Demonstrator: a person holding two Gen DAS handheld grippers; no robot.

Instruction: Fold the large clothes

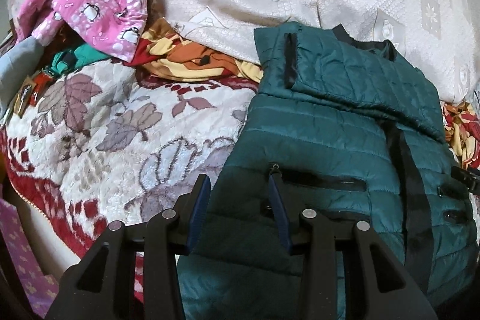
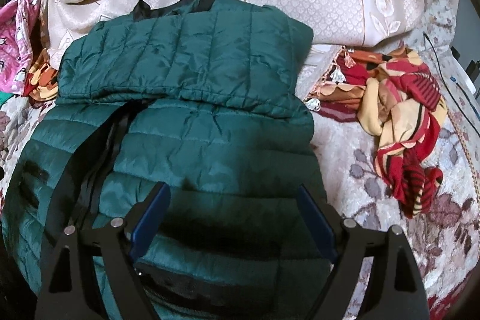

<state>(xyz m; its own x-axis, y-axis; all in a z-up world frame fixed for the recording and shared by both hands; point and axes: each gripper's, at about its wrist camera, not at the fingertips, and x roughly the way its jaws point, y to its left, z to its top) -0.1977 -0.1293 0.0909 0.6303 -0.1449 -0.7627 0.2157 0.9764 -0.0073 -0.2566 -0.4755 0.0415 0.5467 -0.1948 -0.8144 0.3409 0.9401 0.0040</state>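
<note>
Left wrist view: left tongs (image 1: 238, 185) gape wide, empty, over the hem of the dark green quilted puffer jacket (image 1: 345, 122) on the bed; right tongs (image 2: 232, 194) likewise. Sleeves look folded across beyond both tongs; judging by this, bottom-to-collar fold remains.

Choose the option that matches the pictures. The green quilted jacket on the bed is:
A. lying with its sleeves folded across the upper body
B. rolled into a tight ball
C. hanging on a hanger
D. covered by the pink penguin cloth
A: the green quilted jacket lies flat on the bed, a sleeve folded across its upper part.
</note>
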